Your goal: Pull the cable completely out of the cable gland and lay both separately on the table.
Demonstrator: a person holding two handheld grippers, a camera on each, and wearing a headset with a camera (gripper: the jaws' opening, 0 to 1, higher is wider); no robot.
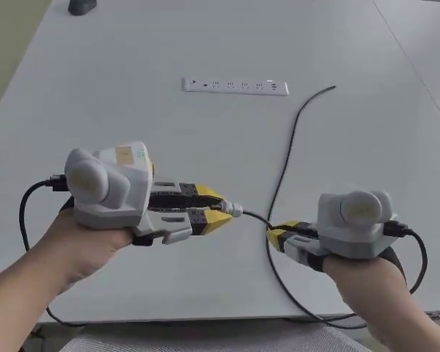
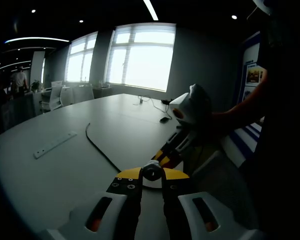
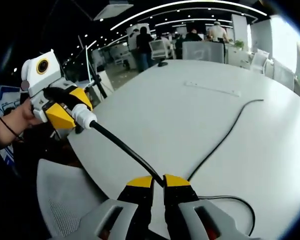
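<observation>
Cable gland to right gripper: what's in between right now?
Just a short span of black cable running from the cable gland to the right gripper; head view shows it.

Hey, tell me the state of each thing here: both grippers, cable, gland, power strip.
Left gripper, shut on the cable gland.
Right gripper, shut on the cable.
Cable gland, held off the table, cable still in it.
Cable, not pulled out; free end lies on the table.
Power strip, flat on the table.

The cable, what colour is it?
Black, running from the white cable gland. The cable shows best in the right gripper view.
</observation>
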